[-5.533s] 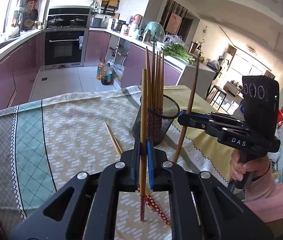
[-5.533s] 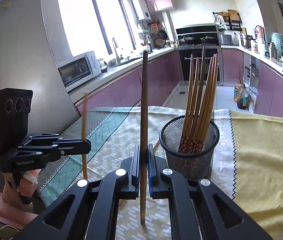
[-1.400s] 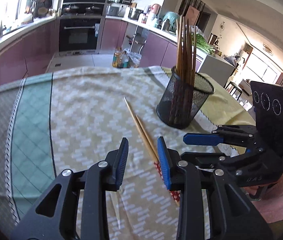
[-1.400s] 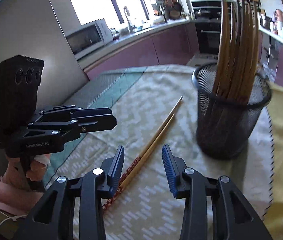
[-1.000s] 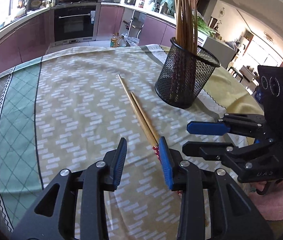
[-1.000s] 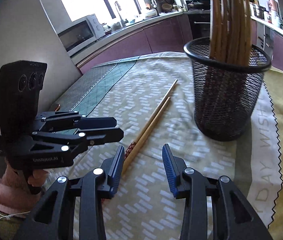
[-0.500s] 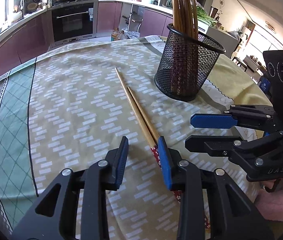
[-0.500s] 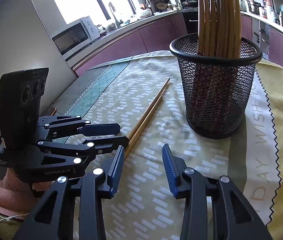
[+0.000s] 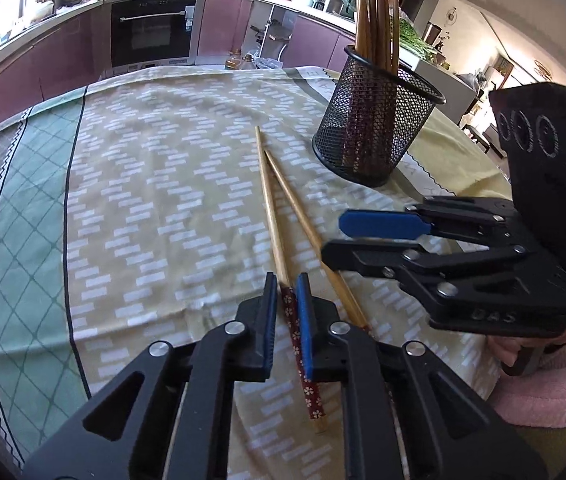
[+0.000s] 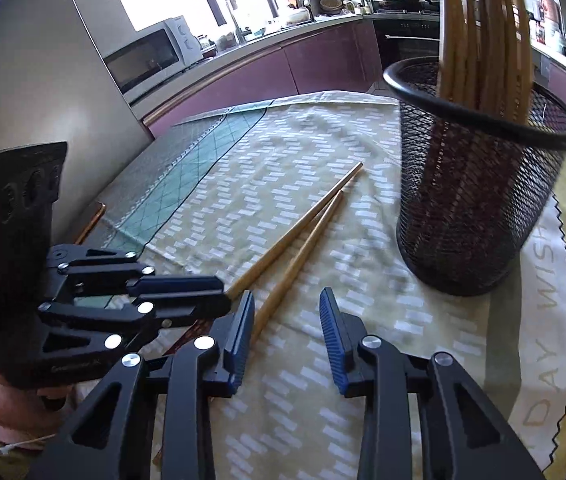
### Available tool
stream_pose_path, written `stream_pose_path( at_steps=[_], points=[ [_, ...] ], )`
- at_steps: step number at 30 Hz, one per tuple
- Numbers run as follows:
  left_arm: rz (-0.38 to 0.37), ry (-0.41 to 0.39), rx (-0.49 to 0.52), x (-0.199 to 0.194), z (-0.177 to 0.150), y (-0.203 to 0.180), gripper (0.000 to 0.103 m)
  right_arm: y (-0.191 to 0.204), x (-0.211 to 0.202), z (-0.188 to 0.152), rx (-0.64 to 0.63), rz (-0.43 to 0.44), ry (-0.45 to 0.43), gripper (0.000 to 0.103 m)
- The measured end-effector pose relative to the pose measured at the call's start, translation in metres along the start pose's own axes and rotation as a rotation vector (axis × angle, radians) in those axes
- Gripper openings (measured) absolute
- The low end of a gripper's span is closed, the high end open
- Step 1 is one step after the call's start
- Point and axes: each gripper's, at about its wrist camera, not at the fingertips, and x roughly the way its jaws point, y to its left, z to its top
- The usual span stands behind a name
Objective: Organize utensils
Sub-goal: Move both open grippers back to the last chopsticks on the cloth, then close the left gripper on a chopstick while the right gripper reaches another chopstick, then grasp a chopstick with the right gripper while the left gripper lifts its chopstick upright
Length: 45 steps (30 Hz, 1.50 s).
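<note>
Chopsticks (image 9: 271, 216): one sits pinched between the left gripper (image 9: 283, 292), jaws just closed; the other lies beside the right gripper (image 10: 285, 320), half-open and narrowing. Mesh holder (image 10: 471, 216) seemingly stands packed with more.

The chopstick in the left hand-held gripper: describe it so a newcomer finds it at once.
Start at the black mesh holder on the patterned tablecloth. Two chopsticks lie on the cloth beside it. The one meant is farther from the holder, its red flowered end clamped in the left hand-held gripper; its neighbour lies free.
</note>
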Motion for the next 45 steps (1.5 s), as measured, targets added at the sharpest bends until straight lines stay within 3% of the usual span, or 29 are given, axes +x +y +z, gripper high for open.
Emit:
stream_pose_path(
  at_steps=[9, 14, 21, 30, 37, 39, 45],
  points=[
    [-0.050, 0.015, -0.018, -0.006, -0.010, -0.003, 0.009, 0.004, 0.005, 0.006, -0.041, -0.065, 0.003, 0.015],
    [-0.094, 0.019, -0.005, -0.006, -0.010, -0.009, 0.013, -0.001, 0.005, 0.009, -0.032, -0.084, 0.001, 0.015],
    [-0.036, 0.008, -0.012, 0.000, 0.007, -0.001, 0.018, -0.007, 0.005, 0.011, -0.010, -0.102, 0.000, 0.016],
    [0.006, 0.027, 0.061, 0.018, 0.032, -0.006, 0.022, -0.013, 0.007, 0.014, 0.010, -0.105, -0.006, 0.015],
    [0.040, 0.034, 0.082, 0.031, 0.044, -0.015, 0.019, -0.018, 0.009, 0.017, 0.023, -0.106, -0.013, 0.014],
    [0.047, 0.032, 0.069, 0.036, 0.047, -0.014, 0.010, -0.018, 0.008, 0.016, 0.028, -0.106, -0.016, 0.012],
    [0.048, 0.018, 0.029, 0.039, 0.049, -0.013, 0.009, -0.028, 0.003, 0.014, 0.095, -0.068, -0.033, 0.008]
  ],
)
